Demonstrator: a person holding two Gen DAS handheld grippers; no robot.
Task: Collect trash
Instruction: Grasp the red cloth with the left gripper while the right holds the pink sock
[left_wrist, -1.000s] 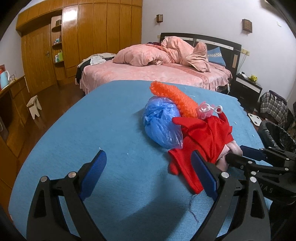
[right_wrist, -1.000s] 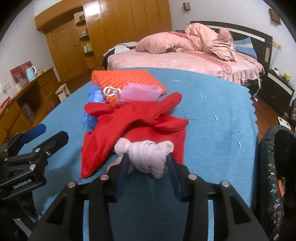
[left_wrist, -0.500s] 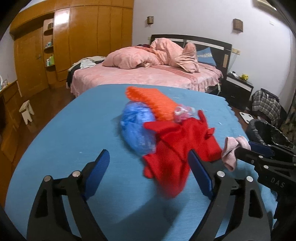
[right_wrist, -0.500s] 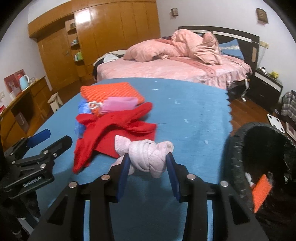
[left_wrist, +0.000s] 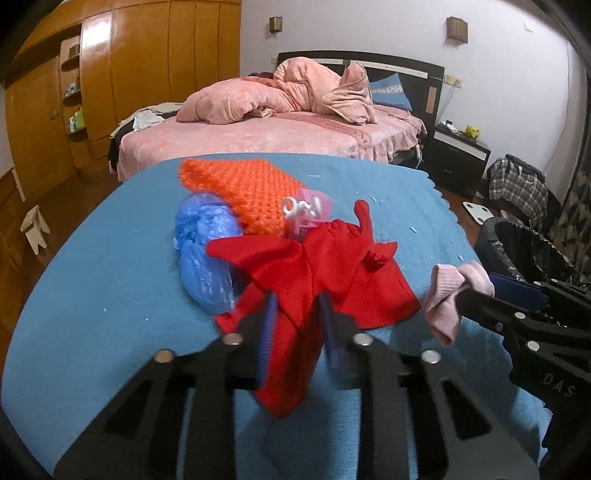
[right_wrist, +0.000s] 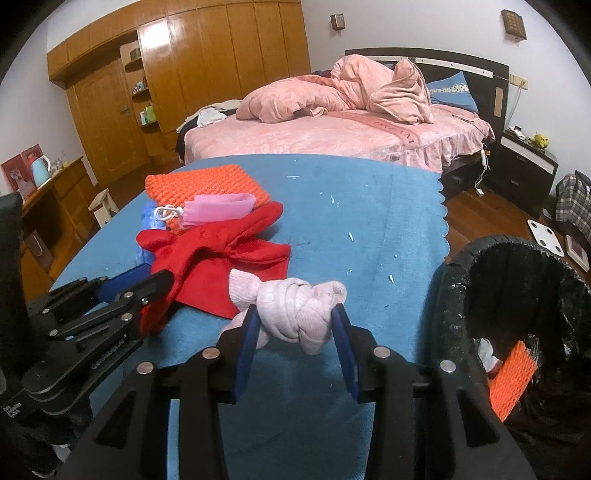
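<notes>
A crumpled red cloth (left_wrist: 332, 266) lies on the blue-covered table (left_wrist: 92, 295). My left gripper (left_wrist: 297, 314) is over its near corner. Its jaws are closing, and a fold of the red cloth is pinched between the blue pads. The right wrist view shows the same grip from the side, with the left gripper (right_wrist: 159, 280) biting the red cloth (right_wrist: 214, 266). My right gripper (right_wrist: 295, 325) is shut on a knotted pale pink cloth (right_wrist: 295, 314), held just above the table beside the black bin (right_wrist: 461, 266). That pink cloth (left_wrist: 447, 299) hangs at the right of the left wrist view.
Behind the red cloth lie a blue plastic bag (left_wrist: 203, 251), an orange knitted piece (left_wrist: 240, 184) and a small pink pouch (left_wrist: 310, 210). The bin holds an orange scrap (right_wrist: 513, 380). A bed (right_wrist: 332, 136) stands past the table's far edge.
My left gripper has moved over the red cloth and its wide jaws have drawn together on a fold. The right gripper has carried the pink cloth off the red cloth toward the bin.
</notes>
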